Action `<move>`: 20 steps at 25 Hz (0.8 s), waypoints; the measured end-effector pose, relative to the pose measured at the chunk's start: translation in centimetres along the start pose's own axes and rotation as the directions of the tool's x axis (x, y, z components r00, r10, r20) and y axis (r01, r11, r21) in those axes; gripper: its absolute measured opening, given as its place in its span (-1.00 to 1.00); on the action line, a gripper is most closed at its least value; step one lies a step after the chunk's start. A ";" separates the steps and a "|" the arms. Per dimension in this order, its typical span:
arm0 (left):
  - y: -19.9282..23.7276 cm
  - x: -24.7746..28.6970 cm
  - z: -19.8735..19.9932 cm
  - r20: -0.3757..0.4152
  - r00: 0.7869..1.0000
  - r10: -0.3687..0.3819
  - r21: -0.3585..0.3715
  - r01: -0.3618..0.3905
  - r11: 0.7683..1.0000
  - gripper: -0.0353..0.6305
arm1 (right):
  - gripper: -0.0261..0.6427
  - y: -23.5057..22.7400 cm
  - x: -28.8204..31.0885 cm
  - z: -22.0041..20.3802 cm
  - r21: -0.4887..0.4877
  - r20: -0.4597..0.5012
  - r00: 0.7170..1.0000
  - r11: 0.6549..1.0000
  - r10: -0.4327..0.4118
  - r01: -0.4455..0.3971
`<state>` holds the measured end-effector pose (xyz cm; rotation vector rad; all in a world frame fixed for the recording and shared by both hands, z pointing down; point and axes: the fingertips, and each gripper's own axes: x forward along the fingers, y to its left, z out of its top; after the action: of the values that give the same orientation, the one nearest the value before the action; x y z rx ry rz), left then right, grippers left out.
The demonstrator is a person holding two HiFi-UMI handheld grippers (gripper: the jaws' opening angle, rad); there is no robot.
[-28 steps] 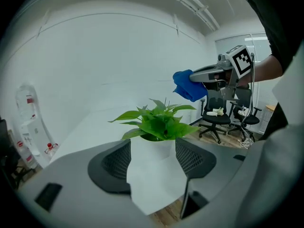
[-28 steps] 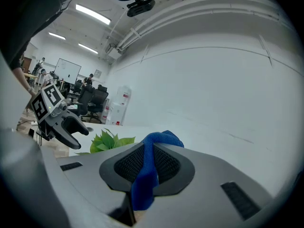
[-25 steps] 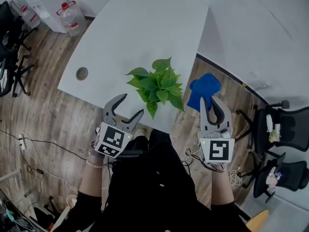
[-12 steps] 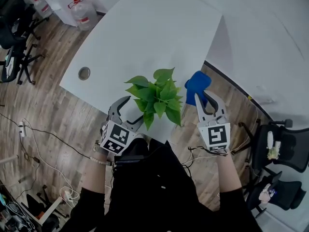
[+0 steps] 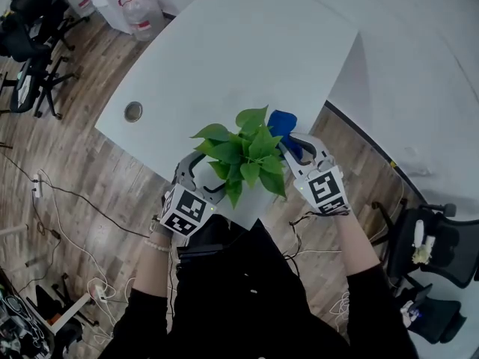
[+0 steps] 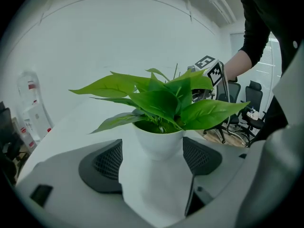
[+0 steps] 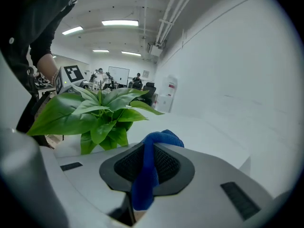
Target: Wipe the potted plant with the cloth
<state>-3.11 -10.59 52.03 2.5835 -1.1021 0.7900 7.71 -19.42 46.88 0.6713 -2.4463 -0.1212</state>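
A small green-leaved potted plant point(image 5: 243, 152) in a white pot point(image 6: 158, 144) stands near the front edge of the white table point(image 5: 224, 51). My left gripper point(image 5: 208, 175) is at the plant's left side. Its jaws are opening, with the pot between them point(image 6: 154, 159); neither of the pads point(image 6: 107, 165) presses on it. My right gripper point(image 5: 297, 145) is just right of the leaves and is shut on a blue cloth point(image 5: 283, 123). The blue cloth point(image 7: 148, 167) hangs bunched between its pads, and the plant point(image 7: 97, 115) lies ahead to the left.
A round cable hole point(image 5: 133, 111) is in the table's left part. Water bottles point(image 5: 142, 10) stand on the wooden floor at the back left. Office chairs point(image 5: 30, 58) are at the left and another chair point(image 5: 441, 245) is at the right. Cables point(image 5: 67, 200) lie on the floor.
Both grippers have closed in on the plant. The right one carried the blue cloth left, up to the leaves. The left one's jaws widened and now stand on either side of the pot.
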 end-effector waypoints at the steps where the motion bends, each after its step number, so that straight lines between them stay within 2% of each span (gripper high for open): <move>1: 0.0 0.0 0.0 -0.002 1.000 0.001 0.002 -0.001 1.000 0.27 | -0.68 0.2 0.6 0.1 0.001 0.005 1.000 1.000 0.025 -0.025; 6: 0.3 0.3 0.4 -0.008 1.000 0.009 0.026 -0.009 1.000 0.27 | -0.68 1.5 2.2 1.1 0.010 0.044 0.989 0.990 0.139 -0.139; 10: 0.0 0.8 0.8 -0.010 1.000 -0.002 0.067 0.003 0.998 0.27 | -0.68 2.4 2.8 1.7 -0.001 0.062 0.978 0.980 0.198 -0.199; 14: -0.6 1.5 1.4 -0.017 1.000 -0.026 0.097 0.028 0.995 0.27 | -0.68 2.7 2.6 2.2 0.026 0.093 0.972 0.976 0.214 -0.218; 20: -0.6 1.5 1.3 0.001 1.000 -0.011 0.080 0.011 0.997 0.26 | -0.68 2.9 2.2 1.4 0.093 0.100 0.972 0.970 0.213 -0.223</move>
<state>-1.27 -11.61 51.79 2.6536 -1.0764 0.8467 4.09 -18.07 47.56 0.4434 -2.6085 0.0646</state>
